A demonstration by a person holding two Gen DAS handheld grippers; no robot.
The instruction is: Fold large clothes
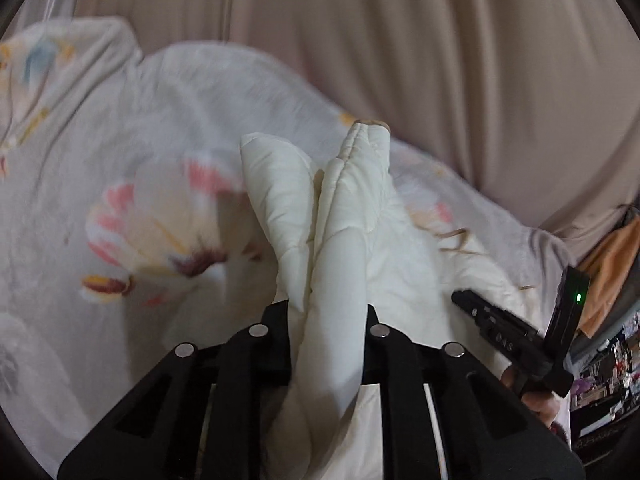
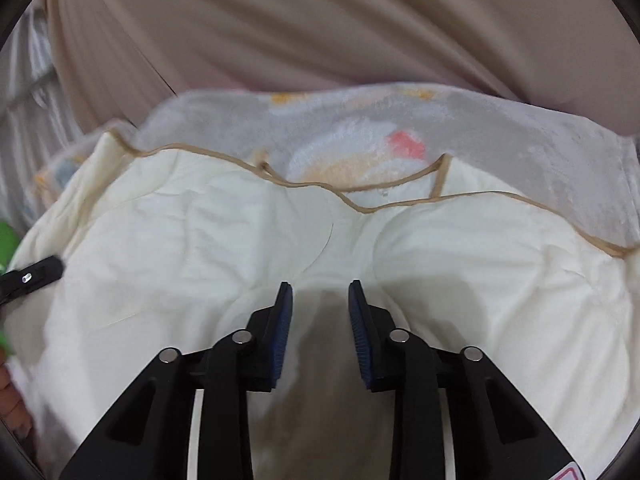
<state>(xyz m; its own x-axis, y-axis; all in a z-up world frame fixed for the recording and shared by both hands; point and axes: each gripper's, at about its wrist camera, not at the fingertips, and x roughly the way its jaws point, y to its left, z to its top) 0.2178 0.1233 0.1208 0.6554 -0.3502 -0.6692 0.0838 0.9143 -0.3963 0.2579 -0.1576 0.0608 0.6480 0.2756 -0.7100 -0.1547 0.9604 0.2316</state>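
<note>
A cream quilted garment with tan trim (image 2: 240, 248) lies spread on a floral blanket. My left gripper (image 1: 326, 316) is shut on a bunched fold of the cream garment (image 1: 344, 208), which stands up between its fingers. My right gripper (image 2: 320, 292) is open and empty, its blue pads (image 2: 282, 332) just above the garment's middle. The right gripper also shows at the right of the left wrist view (image 1: 516, 336). The tip of the left gripper shows at the left edge of the right wrist view (image 2: 34, 274).
A grey blanket with a pink and yellow flower print (image 1: 132, 216) covers the surface under the garment. Beige curtains (image 1: 400, 40) hang behind. Orange cloth and clutter (image 1: 608, 276) sit at the far right.
</note>
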